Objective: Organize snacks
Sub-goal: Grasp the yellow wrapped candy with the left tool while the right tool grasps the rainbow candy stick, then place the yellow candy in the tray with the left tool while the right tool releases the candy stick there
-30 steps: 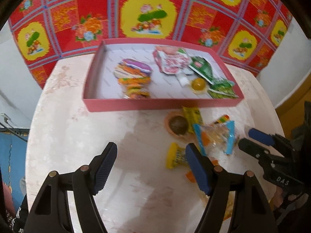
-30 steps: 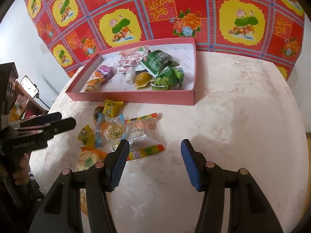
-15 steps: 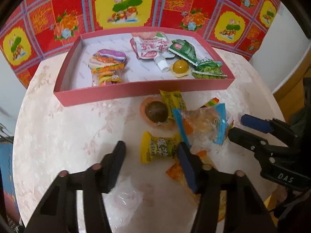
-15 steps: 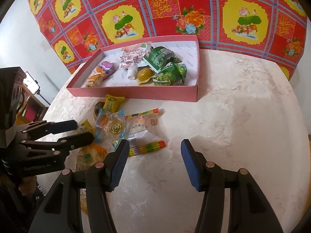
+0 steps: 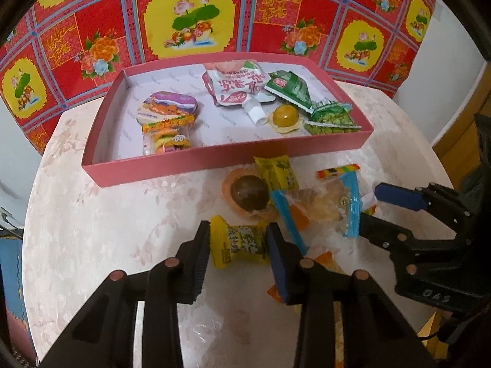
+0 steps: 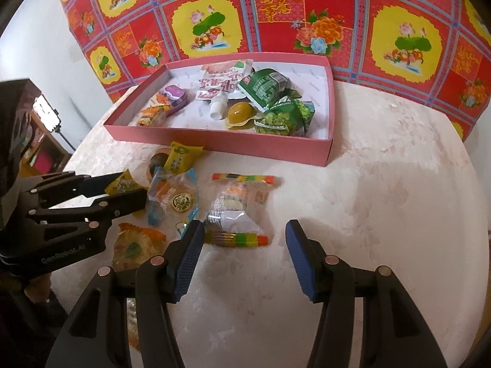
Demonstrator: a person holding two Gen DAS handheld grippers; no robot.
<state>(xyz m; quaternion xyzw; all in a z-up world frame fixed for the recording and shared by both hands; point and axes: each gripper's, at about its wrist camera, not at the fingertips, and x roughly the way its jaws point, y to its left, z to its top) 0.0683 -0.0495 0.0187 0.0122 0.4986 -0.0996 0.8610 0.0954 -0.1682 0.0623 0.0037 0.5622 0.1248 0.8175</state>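
Note:
A pink box [image 5: 214, 156] [image 6: 276, 148] at the back of the round table holds several snacks. More snacks lie loose in front of it. My left gripper [image 5: 237, 242] has its fingers on both sides of a yellow wrapped candy [image 5: 242, 240] on the table, closed against its ends. It also shows in the right wrist view [image 6: 122, 190]. My right gripper [image 6: 244, 245] is open and empty above the table, just behind a clear packet with rainbow ends [image 6: 236, 211].
Loose on the marble table [image 6: 383, 199]: a brown jelly cup [image 5: 247, 193], a yellow packet [image 5: 277, 171], a blue-edged pastry packet [image 5: 322, 205] [image 6: 176, 197] and an orange packet [image 6: 135, 245]. A red patterned cloth [image 5: 196, 21] hangs behind. The right gripper shows at the right in the left wrist view [image 5: 392, 208].
My left gripper moved forward and right to the yellow candy and closed its fingers onto it. The right gripper barely moved and stayed open.

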